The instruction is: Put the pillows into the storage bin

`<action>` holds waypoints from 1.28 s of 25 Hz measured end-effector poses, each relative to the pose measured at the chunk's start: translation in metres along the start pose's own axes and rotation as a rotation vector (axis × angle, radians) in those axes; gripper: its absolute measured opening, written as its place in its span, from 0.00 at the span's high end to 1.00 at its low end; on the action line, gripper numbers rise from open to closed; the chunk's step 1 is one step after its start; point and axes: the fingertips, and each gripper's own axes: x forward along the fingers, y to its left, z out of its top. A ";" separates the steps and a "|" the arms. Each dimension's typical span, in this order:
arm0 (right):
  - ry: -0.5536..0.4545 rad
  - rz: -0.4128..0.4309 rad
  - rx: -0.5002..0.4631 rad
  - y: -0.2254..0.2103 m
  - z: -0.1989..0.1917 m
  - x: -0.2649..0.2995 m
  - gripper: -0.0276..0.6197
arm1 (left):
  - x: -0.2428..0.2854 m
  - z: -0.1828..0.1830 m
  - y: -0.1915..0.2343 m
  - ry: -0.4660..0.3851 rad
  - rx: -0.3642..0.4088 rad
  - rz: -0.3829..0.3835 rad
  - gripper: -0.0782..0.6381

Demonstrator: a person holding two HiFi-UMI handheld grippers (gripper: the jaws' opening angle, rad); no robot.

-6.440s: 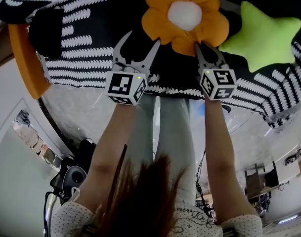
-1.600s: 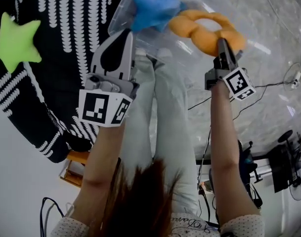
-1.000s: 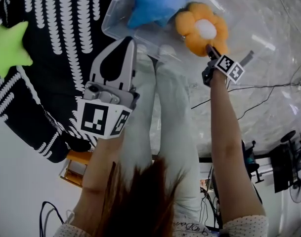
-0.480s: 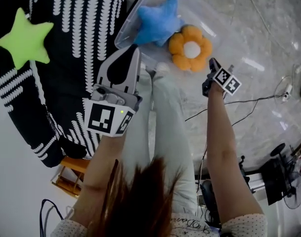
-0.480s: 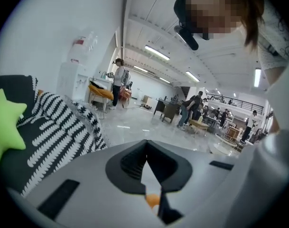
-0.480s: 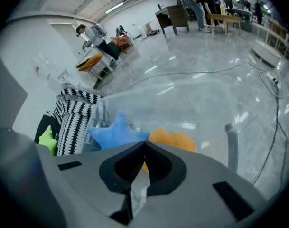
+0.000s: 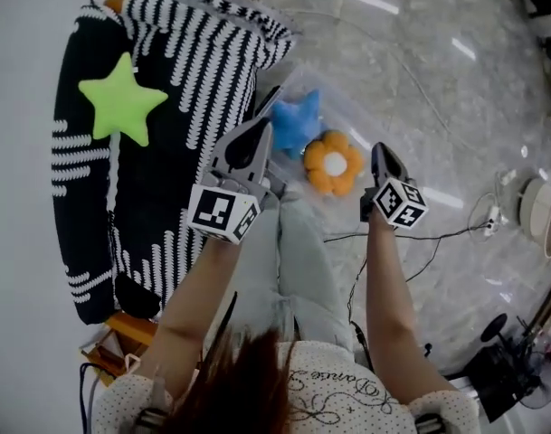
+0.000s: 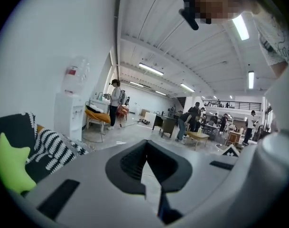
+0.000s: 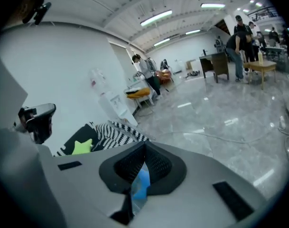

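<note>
An orange flower pillow [image 7: 334, 163] and a blue star pillow [image 7: 298, 121] lie side by side in the clear storage bin [image 7: 364, 123] on the floor. A green star pillow [image 7: 121, 99] rests on the black-and-white striped cover [image 7: 185, 80]; it also shows as the green star [image 8: 9, 163] and the green star [image 9: 82, 146]. My left gripper [image 7: 260, 134] is held high above the bin's near edge, shut and empty. My right gripper [image 7: 381, 152] hangs to the right of the flower, also shut and empty. A strip of blue star [image 9: 141, 184] shows through the slit under the right jaws.
Cables [image 7: 438, 235] run over the grey marble floor to the right of the bin. A round white thing [image 7: 539, 213] sits at the right edge. An orange seat [image 7: 121, 331] is at the lower left. People and desks [image 8: 191, 122] stand far across the hall.
The right gripper let go of the orange flower pillow, which now lies in the bin beside the blue star, and then shut empty. Both grippers have risen well above the bin.
</note>
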 end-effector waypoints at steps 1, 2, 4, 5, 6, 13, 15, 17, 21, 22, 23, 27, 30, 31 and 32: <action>-0.034 0.021 -0.022 0.017 0.021 -0.012 0.94 | -0.003 0.015 -0.003 -0.013 0.009 0.003 0.88; -0.072 0.044 -0.043 0.035 0.042 -0.022 0.94 | -0.006 0.030 -0.005 -0.030 0.022 0.004 0.88; -0.157 0.095 -0.081 0.074 0.082 -0.046 0.94 | -0.015 0.058 -0.009 -0.061 0.049 0.006 0.88; -0.199 0.124 -0.108 0.096 0.100 -0.060 0.94 | -0.022 0.070 -0.010 -0.076 0.058 0.007 0.88; -0.239 0.154 -0.143 0.119 0.118 -0.072 0.94 | -0.029 0.081 -0.010 -0.091 0.063 0.011 0.88; -0.443 0.313 -0.362 0.231 0.217 -0.151 0.94 | -0.069 0.142 -0.010 -0.169 0.083 0.068 0.88; -0.488 0.340 -0.396 0.251 0.232 -0.166 0.94 | -0.083 0.159 -0.007 -0.197 0.102 0.093 0.88; -0.521 0.369 -0.418 0.266 0.242 -0.174 0.94 | -0.096 0.174 -0.004 -0.227 0.123 0.124 0.88; -0.529 0.420 -0.457 0.294 0.249 -0.174 0.94 | -0.120 0.201 0.001 -0.277 0.175 0.191 0.88; -0.526 0.433 -0.468 0.302 0.250 -0.175 0.94 | -0.127 0.208 0.000 -0.287 0.187 0.204 0.88; -0.524 0.450 -0.482 0.311 0.253 -0.177 0.94 | -0.134 0.215 0.000 -0.297 0.198 0.217 0.88; -0.510 0.568 -0.549 0.355 0.255 -0.168 0.94 | -0.166 0.230 0.015 -0.328 0.228 0.298 0.88; -0.460 0.717 -0.593 0.400 0.240 -0.152 0.94 | -0.208 0.223 0.037 -0.331 0.224 0.444 0.88; -0.457 0.747 -0.600 0.413 0.238 -0.150 0.94 | -0.222 0.223 0.042 -0.332 0.220 0.485 0.88; -0.462 0.764 -0.601 0.425 0.236 -0.149 0.94 | -0.234 0.223 0.048 -0.335 0.214 0.517 0.88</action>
